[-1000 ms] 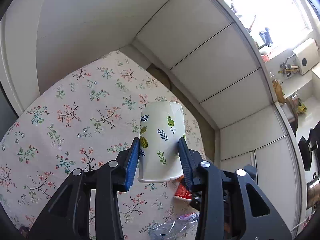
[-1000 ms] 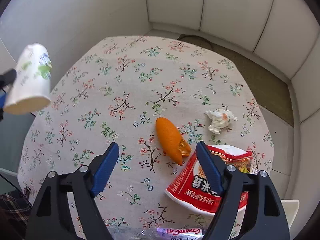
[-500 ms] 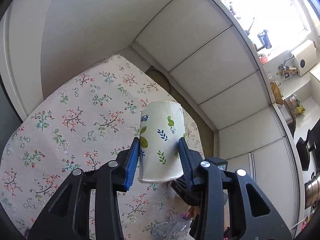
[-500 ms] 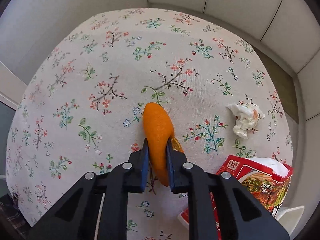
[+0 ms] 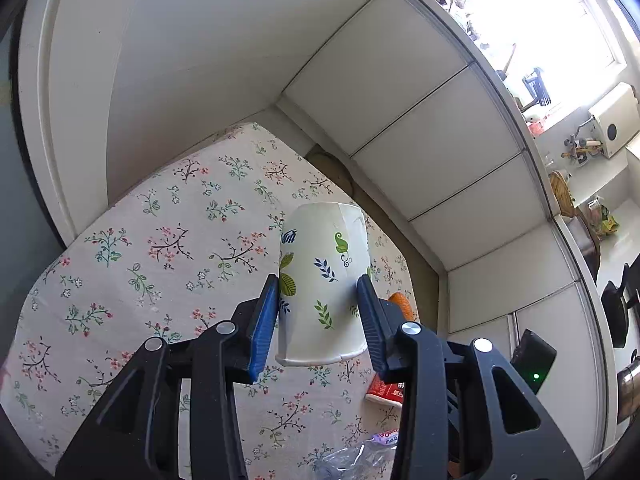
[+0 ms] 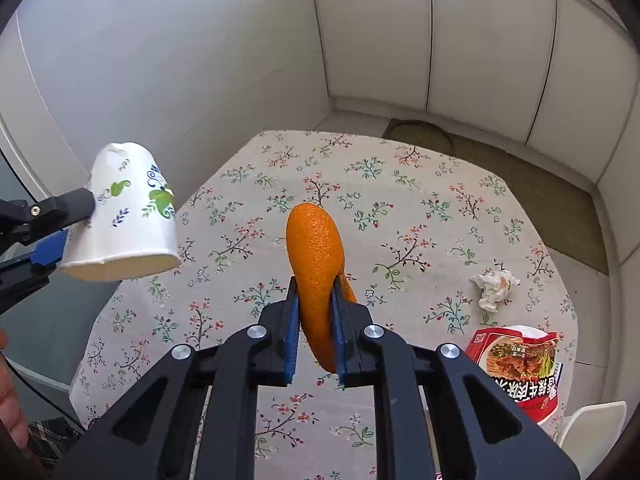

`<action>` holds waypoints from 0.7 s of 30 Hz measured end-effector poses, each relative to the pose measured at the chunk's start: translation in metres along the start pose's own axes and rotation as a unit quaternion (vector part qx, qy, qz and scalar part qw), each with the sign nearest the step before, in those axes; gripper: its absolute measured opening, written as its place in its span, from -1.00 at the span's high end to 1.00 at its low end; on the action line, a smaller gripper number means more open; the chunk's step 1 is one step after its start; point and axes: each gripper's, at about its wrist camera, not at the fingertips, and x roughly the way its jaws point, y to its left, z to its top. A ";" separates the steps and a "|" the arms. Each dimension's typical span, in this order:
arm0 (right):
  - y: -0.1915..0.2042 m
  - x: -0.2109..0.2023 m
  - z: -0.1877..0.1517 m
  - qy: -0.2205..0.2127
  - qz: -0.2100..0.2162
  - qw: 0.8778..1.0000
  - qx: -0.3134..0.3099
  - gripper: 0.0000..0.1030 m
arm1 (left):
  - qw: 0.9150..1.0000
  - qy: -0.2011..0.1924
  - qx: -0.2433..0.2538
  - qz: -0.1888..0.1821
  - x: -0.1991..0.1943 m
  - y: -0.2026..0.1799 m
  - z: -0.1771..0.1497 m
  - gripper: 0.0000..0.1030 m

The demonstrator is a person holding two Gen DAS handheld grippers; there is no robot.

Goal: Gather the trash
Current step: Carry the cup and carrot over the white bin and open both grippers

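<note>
My left gripper (image 5: 318,320) is shut on a white paper cup with leaf prints (image 5: 324,280), held above the floral table (image 5: 160,248). The cup also shows at the left of the right wrist view (image 6: 124,216), mouth tilted down. My right gripper (image 6: 314,328) is shut on an orange peel (image 6: 316,256) and holds it above the table (image 6: 420,208). The peel's tip shows behind the cup in the left wrist view (image 5: 402,304). A crumpled tissue (image 6: 494,284) and a red noodle packet (image 6: 520,368) lie on the table at the right.
A clear plastic wrapper (image 5: 360,456) lies near the table's front edge. White cabinet panels (image 6: 480,40) and a wall surround the table. A round mat (image 6: 420,134) lies on the floor beyond it. A white chair corner (image 6: 592,428) is at the lower right.
My right gripper closed on the orange peel and lifted it off the table. My left gripper kept hold of the cup and shifted slightly.
</note>
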 end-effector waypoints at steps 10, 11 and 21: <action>-0.004 -0.055 0.001 -0.075 -0.006 0.997 0.021 0.72 | 0.998 -0.037 0.041 0.008 -0.012 -0.027 -0.007 0.27; -0.005 -0.058 0.001 -0.081 -0.008 0.996 0.023 0.72 | 0.998 -0.040 0.045 0.007 -0.012 -0.031 -0.007 0.27; -0.034 -0.087 -0.002 -0.120 -0.043 0.990 0.054 0.72 | 0.990 -0.074 0.120 0.004 -0.012 -0.089 -0.028 0.26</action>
